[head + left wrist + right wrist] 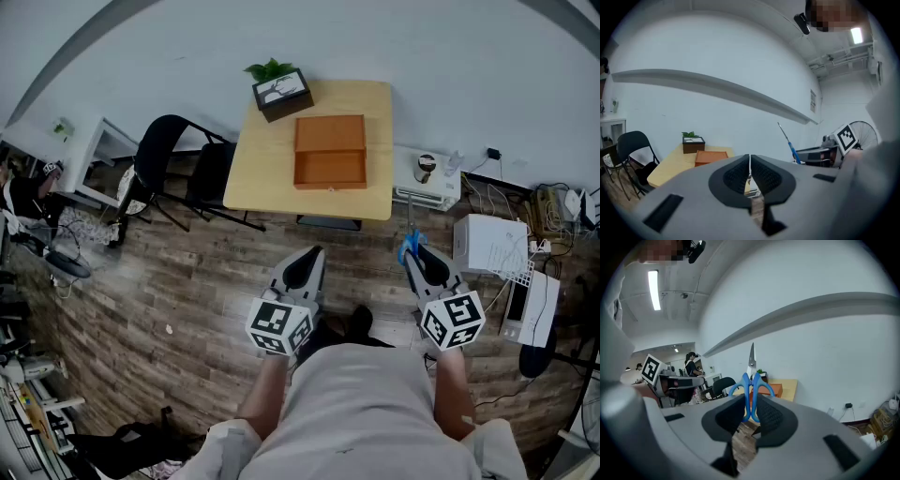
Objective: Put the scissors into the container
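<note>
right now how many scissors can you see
1. The blue-handled scissors are clamped in the right gripper, blades pointing away from it. None lie on the table; more could be hidden in floor clutter.

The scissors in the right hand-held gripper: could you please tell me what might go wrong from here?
1. The right hand-held gripper pinches the scissors only at their blue handles, blades sticking out ahead; they might pivot or slip.
2. The orange container is on the table, some way off, so the carry is long.
3. The potted plant stands beside the container; the blade tip could catch it.
</note>
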Motion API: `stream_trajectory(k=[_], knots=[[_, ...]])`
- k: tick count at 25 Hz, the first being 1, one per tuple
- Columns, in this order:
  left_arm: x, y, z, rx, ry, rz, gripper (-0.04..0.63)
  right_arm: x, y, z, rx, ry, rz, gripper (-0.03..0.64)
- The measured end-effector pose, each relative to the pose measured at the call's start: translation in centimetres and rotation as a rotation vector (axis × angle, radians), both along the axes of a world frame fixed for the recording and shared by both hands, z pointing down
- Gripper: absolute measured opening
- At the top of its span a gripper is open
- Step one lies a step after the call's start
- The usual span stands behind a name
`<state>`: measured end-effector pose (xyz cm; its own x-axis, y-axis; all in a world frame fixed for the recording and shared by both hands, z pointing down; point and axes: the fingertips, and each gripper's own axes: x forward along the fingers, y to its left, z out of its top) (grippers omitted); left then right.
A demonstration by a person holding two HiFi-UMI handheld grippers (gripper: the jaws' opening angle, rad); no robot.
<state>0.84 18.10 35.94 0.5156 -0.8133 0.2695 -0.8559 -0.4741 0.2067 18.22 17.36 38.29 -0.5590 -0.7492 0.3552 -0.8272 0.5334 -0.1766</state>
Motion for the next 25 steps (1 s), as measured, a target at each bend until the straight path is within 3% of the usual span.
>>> stream_trajectory(k=[14,25], knots=[[1.6,1.0,1.3,-0.023,-0.042,0.000,0.014,3.1,1.3,0.6,0.028,0.015,0.038,0.078],[2.5,1.8,2.2,-0.044,-0.050,0.002,0.014,3.3,1.5,1.8,-0.009,-0.020,0.032,0.078]])
